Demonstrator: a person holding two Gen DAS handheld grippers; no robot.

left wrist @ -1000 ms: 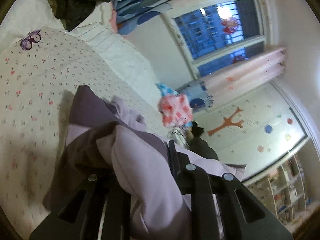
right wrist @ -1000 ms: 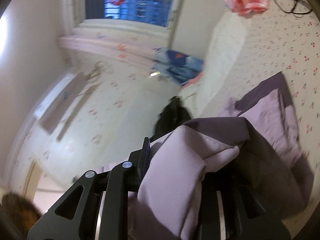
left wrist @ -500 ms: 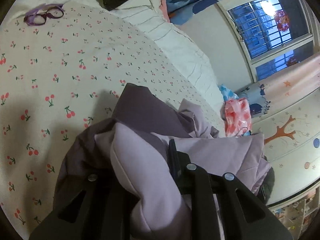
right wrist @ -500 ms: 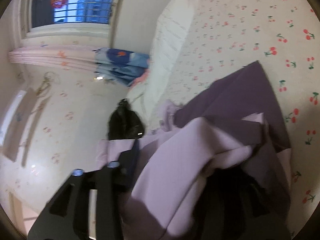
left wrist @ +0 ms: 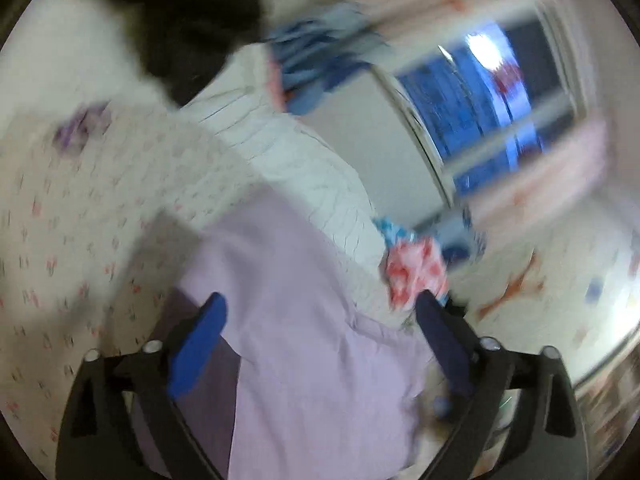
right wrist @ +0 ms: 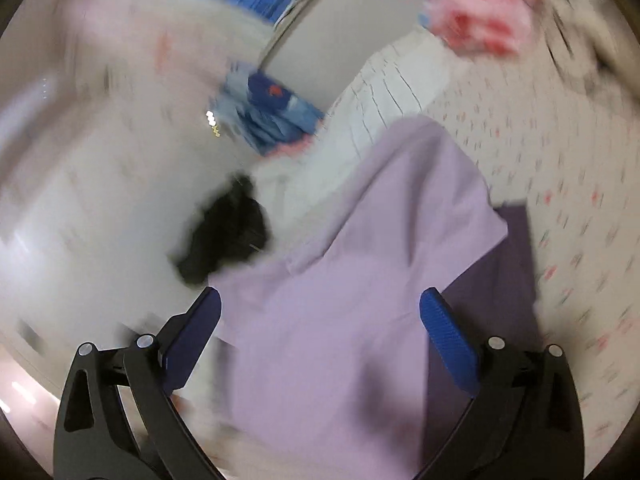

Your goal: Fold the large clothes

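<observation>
Left gripper (left wrist: pixel 320 316): jaws just sprung wide; nothing held
Right gripper (right wrist: pixel 320 308): likewise just opened; empty
Lilac garment (left wrist: pixel 304 320): released, lying on the cherry-print bed (left wrist: pixel 60 208) between both jaws
Meaning: fold probably laid; smoothing likely next

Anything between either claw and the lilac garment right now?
Nothing visible. The lilac garment lies on the cherry-print bed directly under both. The left claw and right claw have just been opening; both stand wide, cloth between the fingers but not pinched.
</observation>
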